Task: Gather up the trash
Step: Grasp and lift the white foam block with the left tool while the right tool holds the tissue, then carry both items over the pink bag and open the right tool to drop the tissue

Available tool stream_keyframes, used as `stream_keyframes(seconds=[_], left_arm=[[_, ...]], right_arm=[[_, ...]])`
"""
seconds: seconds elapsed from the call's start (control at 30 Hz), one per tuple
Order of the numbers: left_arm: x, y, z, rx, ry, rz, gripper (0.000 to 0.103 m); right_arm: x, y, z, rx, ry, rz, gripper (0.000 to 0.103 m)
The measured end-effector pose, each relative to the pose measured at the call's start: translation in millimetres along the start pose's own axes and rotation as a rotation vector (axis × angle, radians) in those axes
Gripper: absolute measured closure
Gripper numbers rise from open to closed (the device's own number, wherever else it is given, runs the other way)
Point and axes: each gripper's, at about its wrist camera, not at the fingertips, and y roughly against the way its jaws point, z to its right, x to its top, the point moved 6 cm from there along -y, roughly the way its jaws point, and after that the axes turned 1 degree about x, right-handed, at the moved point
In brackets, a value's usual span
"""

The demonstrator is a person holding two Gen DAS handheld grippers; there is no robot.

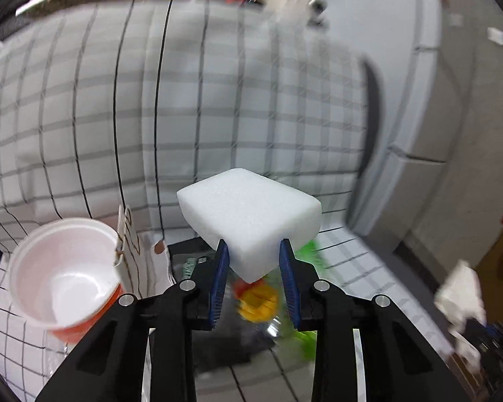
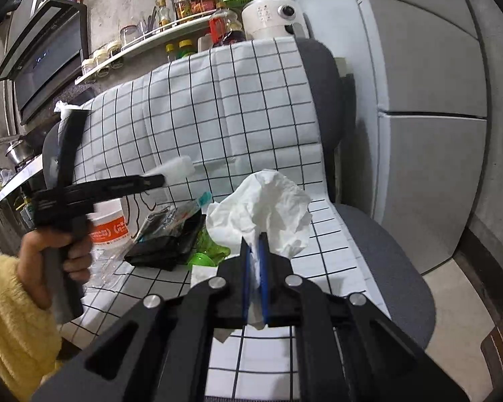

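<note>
Kitchen clutter lines the shelf [image 2: 144,38] behind a grey chair [image 2: 382,234] draped in a white grid-check cloth [image 2: 224,100], and the trash is heaped on the seat toward its left edge.

Farthest left on the seat lies an empty white cup with an orange band [image 1: 63,271], tipped on its side with the mouth open to the left wrist view. It looks thin-walled and light; its rim would be the easy place to grip, though a hard squeeze would likely crush it. Just beside it, toward the middle of the seat, sits a black plastic tray [image 2: 164,248] with crinkled clear wrapping [image 2: 171,217] over it, and bright green plastic [image 2: 208,251] pokes out at its right side. I'd judge those flimsy and slippery, so better taken by an edge.

Above that pile, the left tool [image 1: 254,261] is clamped on a white foam block [image 1: 251,214], its blue pads [image 1: 219,278] biting only the block's near corner. Foam is featherlight and gives under pressure, so the hold seems safe enough, but with so little between the pads it could pivot or slip out.

Further right, the right tool [image 2: 255,268] is pinched shut on a crumpled white tissue [image 2: 268,207], held up over the seat's middle. Tissue is soft and weightless; any fold serves as a grip, and tearing seems the main risk.
</note>
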Motion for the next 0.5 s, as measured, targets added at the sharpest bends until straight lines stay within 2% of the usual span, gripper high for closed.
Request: stream_keyframes(seconds=[0.1, 0.2, 0.37, 0.5], left_arm=[[-10, 41, 21, -0.045, -0.041, 0.049, 0.072], [-38, 85, 45, -0.102, -0.082, 0.077, 0.071], [-89, 115, 84, -0.153, -0.133, 0.068, 0.071], [-128, 128, 115, -0.242, -0.146, 0.034, 0.071]], right_arm=[[-3, 20, 3, -0.028, -0.018, 0.008, 0.098], [-10, 36, 5, -0.045, -0.038, -0.003, 0.097], [-34, 72, 12, -0.138, -0.034, -0.038, 0.097], [-56, 102, 28, -0.224, -0.030, -0.067, 0.097]])
